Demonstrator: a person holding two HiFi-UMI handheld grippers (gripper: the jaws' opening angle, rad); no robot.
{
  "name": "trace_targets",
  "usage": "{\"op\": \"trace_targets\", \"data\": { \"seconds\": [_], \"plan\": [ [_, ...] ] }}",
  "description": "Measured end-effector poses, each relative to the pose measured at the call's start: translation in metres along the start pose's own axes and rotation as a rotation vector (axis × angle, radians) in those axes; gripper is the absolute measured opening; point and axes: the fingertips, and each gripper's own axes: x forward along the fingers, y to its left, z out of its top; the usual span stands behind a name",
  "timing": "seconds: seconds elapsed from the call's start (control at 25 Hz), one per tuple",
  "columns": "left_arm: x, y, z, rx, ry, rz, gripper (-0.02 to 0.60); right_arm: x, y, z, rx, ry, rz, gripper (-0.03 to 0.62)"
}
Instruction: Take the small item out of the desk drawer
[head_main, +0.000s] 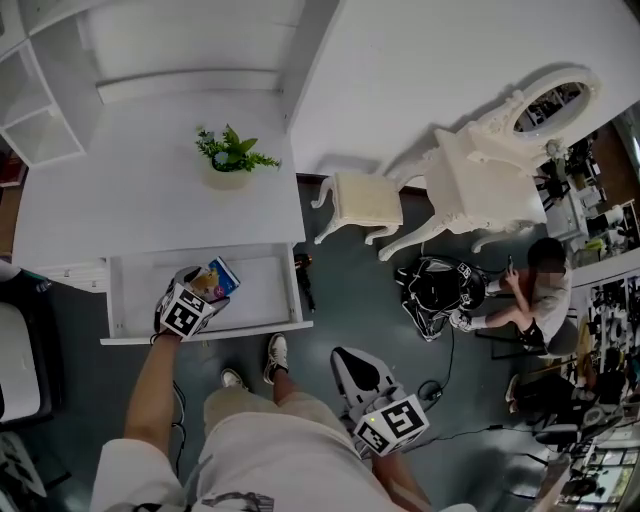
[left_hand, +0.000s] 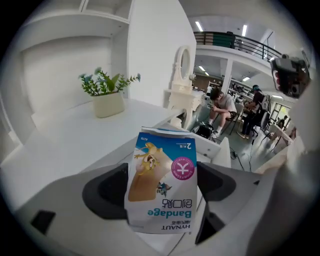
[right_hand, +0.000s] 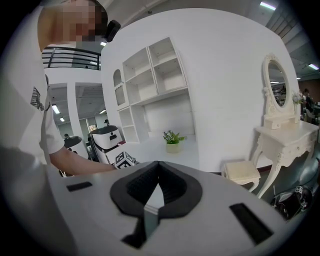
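The small item is a blue and white bandage packet (head_main: 217, 279) (left_hand: 163, 184). My left gripper (head_main: 203, 290) (left_hand: 161, 189) is shut on it, with a dark pad (left_hand: 106, 194) on either side of it. In the head view the packet hangs just above the left half of the open white desk drawer (head_main: 266, 292). In the left gripper view the packet stands upside down in front of the white desk top (left_hand: 75, 140). My right gripper (head_main: 352, 366) (right_hand: 157, 166) is off to the right of the drawer, over the dark floor. Its jaws are shut with nothing between them.
A potted plant (head_main: 232, 155) stands on the desk top, with white shelves (head_main: 40, 100) at the back left. To the right are a cream stool (head_main: 362, 198), a white vanity with an oval mirror (head_main: 490, 165), a black bag (head_main: 437, 285) and a seated person (head_main: 540, 295).
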Motion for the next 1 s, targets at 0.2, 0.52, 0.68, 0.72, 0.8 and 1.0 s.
{"op": "trace_targets", "data": {
  "seconds": [0.2, 0.52, 0.68, 0.72, 0.8, 1.0],
  "plan": [
    [-0.038, -0.011, 0.021, -0.051, -0.099, 0.05, 0.431, 0.009, 0.013, 0.004, -0.005, -0.03, 0.066, 0.009],
    [-0.09, -0.009, 0.031, -0.156, -0.259, 0.141, 0.431, 0.027, 0.032, 0.012, -0.021, -0.042, 0.161, 0.009],
    [-0.109, -0.013, 0.039, -0.197, -0.334, 0.191, 0.431, 0.032, 0.034, 0.014, -0.021, -0.044, 0.196, 0.009],
    [-0.114, -0.014, 0.042, -0.21, -0.355, 0.204, 0.431, 0.033, 0.034, 0.016, -0.024, -0.049, 0.206, 0.009],
    [-0.125, -0.016, 0.046, -0.236, -0.396, 0.232, 0.431, 0.035, 0.035, 0.019, -0.027, -0.059, 0.228, 0.009],
    [-0.154, -0.02, 0.069, -0.271, -0.487, 0.314, 0.431, 0.042, 0.025, 0.041, -0.054, -0.098, 0.277, 0.009]
  ]
}}
